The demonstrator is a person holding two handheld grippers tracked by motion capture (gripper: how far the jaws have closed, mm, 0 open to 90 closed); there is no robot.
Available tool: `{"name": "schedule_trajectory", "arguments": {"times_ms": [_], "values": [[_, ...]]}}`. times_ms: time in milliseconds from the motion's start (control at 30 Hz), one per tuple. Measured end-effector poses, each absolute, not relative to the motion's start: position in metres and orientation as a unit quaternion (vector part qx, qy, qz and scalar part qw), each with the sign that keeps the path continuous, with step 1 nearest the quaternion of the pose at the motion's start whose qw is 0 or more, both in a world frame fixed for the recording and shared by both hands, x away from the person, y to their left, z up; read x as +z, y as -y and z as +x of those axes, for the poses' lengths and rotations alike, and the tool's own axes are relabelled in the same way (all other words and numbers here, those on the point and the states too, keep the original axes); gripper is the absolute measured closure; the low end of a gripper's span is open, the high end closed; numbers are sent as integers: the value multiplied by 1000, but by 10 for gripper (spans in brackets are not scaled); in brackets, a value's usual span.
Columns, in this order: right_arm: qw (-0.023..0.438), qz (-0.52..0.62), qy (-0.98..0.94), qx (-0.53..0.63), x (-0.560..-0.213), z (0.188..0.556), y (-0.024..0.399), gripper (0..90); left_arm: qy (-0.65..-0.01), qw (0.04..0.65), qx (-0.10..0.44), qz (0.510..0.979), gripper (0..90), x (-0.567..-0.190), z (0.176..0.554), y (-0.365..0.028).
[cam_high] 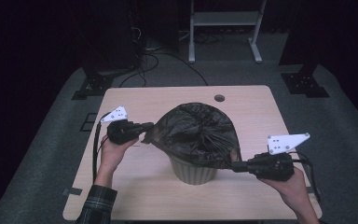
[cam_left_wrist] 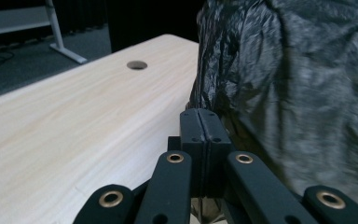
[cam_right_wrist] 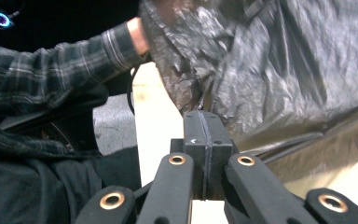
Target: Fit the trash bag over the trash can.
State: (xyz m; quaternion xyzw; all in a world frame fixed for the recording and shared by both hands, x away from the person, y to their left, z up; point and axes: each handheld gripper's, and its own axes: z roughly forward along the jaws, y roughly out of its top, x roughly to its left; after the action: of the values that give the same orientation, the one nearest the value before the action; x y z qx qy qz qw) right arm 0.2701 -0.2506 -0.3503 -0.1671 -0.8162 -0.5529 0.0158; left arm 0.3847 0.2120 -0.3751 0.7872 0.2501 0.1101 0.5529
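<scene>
Both claws clamped on the black bag (cam_high: 196, 133): left gripper (cam_high: 145, 127) pinches its left edge, right gripper (cam_high: 237, 165) its near-right edge, stretching the film over the ribbed bin (cam_high: 193, 171) mid-table to seat it.

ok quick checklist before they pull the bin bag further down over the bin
1. Left gripper shut on the black bin bag: ok; its jaws are closed at the bag's edge.
2. Right gripper shut on the bag's opposite edge: ok.
3. Bag hem below the rim of the ribbed bin on the right gripper's side: ok.
4. Hem below the rim on the left gripper's side: not ok; it is stretched outward.
5. Bin upright on the wooden table: ok.
6. Hem at the far side of the bin: cannot tell, hidden.
</scene>
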Motion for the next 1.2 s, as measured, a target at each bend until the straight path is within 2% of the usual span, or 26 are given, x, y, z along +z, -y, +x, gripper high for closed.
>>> {"name": "schedule_trajectory", "arguments": {"times_ms": [367,400,467,500,533,667,833,867,933,1067,1200], "values": [[3,-217,836,-504,-380,282,258,899,-266,529,115,798,887,-392,386,-206],[1,-216,836,-505,-381,283,258,882,-266,530,118,796,853,-392,386,-206],[-8,-219,830,-513,-378,283,259,752,-267,532,131,793,737,-389,384,-205],[-8,-219,830,-513,-378,283,259,752,-267,532,131,793,680,-389,384,-205],[-16,-228,820,-526,-374,284,264,682,-271,537,141,786,595,-384,382,-207],[-38,-237,813,-530,-365,283,274,588,-270,552,141,776,424,-373,377,-215],[-57,-240,798,-550,-356,280,285,514,-254,576,135,766,295,-356,365,-224],[-66,-243,791,-557,-352,281,289,457,-242,581,131,766,278,-350,358,-223],[-74,-242,788,-561,-349,283,289,405,-232,581,131,769,234,-345,349,-222],[-78,-242,788,-561,-348,289,285,375,-212,589,128,769,146,-338,333,-218],[-77,-245,789,-558,-350,292,282,374,-191,595,119,772,101,-336,316,-210]]}}
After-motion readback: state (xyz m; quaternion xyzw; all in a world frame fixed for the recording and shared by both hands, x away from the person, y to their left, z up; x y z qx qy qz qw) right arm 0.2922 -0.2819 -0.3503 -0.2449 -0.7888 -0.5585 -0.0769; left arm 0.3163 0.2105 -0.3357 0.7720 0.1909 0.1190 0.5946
